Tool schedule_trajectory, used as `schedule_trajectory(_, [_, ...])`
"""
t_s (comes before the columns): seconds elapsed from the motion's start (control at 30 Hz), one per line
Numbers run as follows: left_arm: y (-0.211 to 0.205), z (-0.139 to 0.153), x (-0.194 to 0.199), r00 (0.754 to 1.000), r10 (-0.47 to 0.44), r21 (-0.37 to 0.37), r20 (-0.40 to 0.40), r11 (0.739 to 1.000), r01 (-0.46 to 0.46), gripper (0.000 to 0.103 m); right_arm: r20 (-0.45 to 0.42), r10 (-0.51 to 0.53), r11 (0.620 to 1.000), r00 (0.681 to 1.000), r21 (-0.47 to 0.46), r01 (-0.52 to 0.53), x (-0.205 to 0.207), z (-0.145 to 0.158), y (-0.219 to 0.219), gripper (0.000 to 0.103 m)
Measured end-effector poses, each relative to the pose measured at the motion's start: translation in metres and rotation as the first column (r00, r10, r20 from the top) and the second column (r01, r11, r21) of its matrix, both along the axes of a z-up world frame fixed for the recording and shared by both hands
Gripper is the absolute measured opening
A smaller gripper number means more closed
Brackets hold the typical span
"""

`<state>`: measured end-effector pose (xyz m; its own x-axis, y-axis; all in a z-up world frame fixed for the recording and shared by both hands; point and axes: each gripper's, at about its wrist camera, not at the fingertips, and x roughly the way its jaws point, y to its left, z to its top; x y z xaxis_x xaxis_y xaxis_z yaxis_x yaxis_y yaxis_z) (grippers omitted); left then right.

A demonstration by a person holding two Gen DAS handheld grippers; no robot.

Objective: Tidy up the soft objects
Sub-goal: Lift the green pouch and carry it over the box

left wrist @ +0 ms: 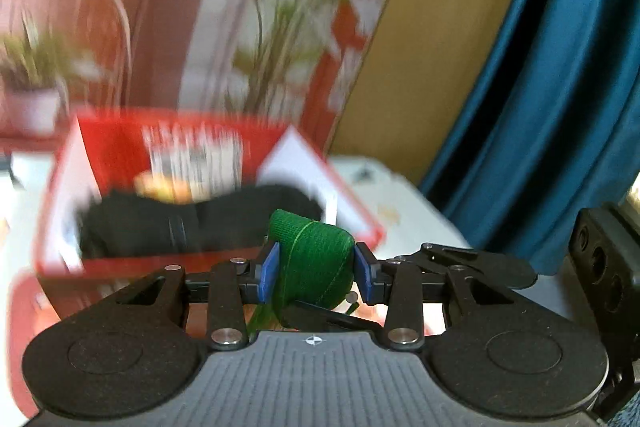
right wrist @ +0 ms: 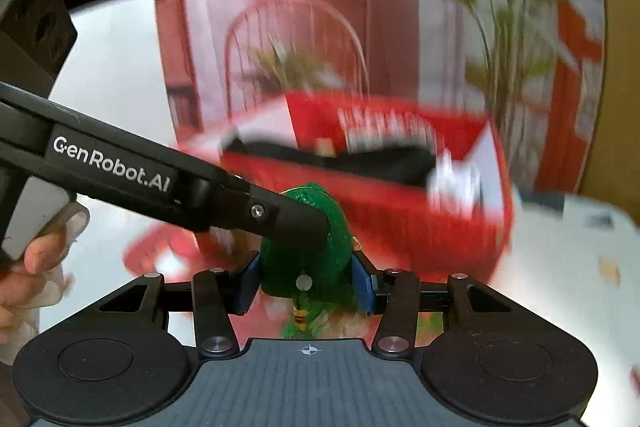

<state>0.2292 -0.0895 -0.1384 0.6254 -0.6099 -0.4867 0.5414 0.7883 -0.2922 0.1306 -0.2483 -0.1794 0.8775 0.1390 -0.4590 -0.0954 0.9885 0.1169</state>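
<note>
Presently both grippers clamp one green cloth roll [left wrist: 314,261] — the left gripper [left wrist: 316,269] with blue pads pressed to either side, the right gripper [right wrist: 306,281] squeezing its other end. Roll sits raised, just in front of a red box [left wrist: 64,195] holding a black bundle [left wrist: 200,219]. Box stands on a white table [left wrist: 404,211]. A hand [right wrist: 28,267] grips the left tool's handle — background blurred.

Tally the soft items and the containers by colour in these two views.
Green cloth, held by both grippers: 1
Black cloth, in the box: 1
Red box: 1
Total: 3
</note>
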Motion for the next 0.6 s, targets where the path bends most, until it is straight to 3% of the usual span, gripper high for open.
schedule_trajectory(0.17, [0.009,0.056,0.015,0.989,0.046,-0.041,0.139,0.998,-0.04,0.042,0.13,0.033,0.999,0.991,-0.04,-0.028,0.027,0.066,-0.007,0.044])
schedule_trajectory(0.33, [0.008,0.098,0.03,0.963,0.085,-0.051,0.256,0.996,-0.075,0.042,0.242,0.066,0.992,0.968,-0.124,-0.037,0.058,0.115,-0.008,0.044])
schedule_trajectory(0.47, [0.011,0.104,0.052,0.962,0.091,-0.075,0.258,0.994,-0.074,0.043,0.298,0.079,0.981,0.951,-0.19,-0.022,0.083,0.13,-0.009,0.045])
schedule_trajectory(0.6, [0.012,0.086,0.081,0.977,0.099,-0.063,0.187,0.994,-0.089,0.043,0.292,0.078,0.963,0.953,-0.268,0.003,0.107,0.114,-0.007,0.045])
